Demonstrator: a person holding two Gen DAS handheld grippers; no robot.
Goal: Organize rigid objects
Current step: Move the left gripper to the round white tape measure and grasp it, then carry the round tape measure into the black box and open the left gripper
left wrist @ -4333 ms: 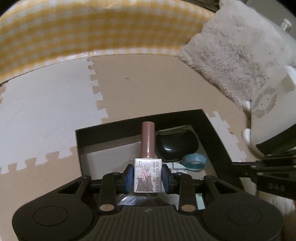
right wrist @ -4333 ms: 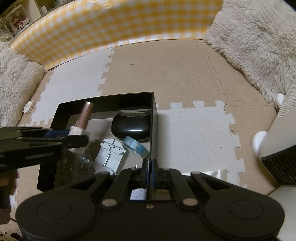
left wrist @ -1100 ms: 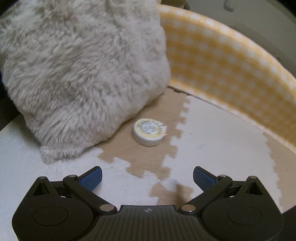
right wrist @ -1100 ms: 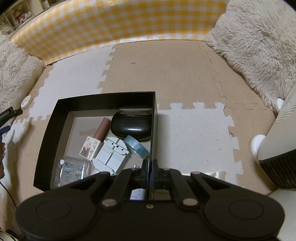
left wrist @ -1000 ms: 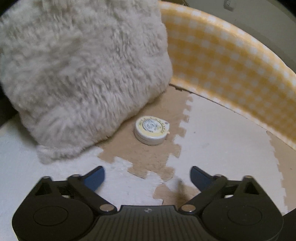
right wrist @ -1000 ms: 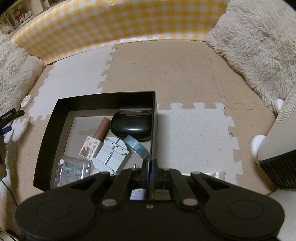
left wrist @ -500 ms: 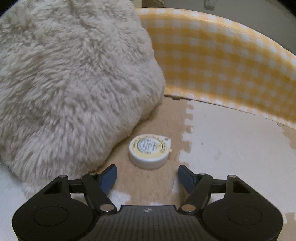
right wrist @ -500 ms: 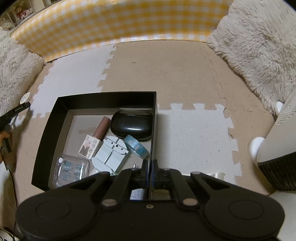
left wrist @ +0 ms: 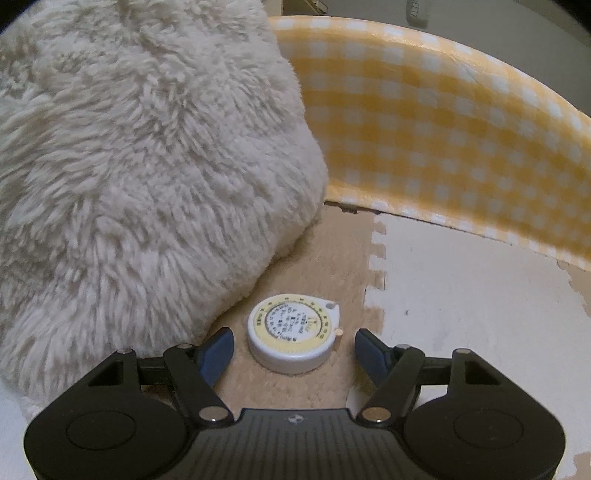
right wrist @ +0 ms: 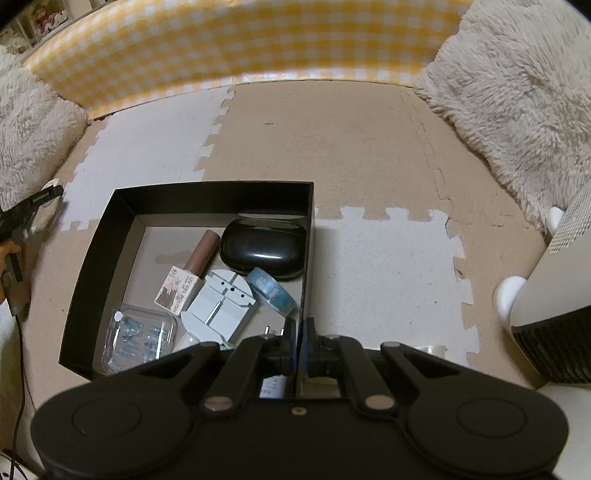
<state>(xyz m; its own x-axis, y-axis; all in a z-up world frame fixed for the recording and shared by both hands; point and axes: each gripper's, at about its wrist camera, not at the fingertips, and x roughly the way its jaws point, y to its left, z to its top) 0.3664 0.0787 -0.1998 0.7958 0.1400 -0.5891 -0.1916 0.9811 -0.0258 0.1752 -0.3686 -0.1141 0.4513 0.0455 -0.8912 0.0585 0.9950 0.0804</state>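
Fluffy cushion crowds the left pad's side; likely the only obstruction. Black box, already holding gel polish bottle and black case, lies well apart. Left gripper straddles the round tape measure on the mat, jaws spread, recently narrowing, not touching. Right gripper pressed together, apparently empty.

A home, most likely a floor play area in a living room. Interlocking foam floor mats in beige and white cover the ground, fenced at twelve o'clock by a padded yellow checked barrier. Fluffy cream cushions lie at two and ten o'clock. A white appliance stands at three o'clock, and a shelf with trinkets shows at eleven.
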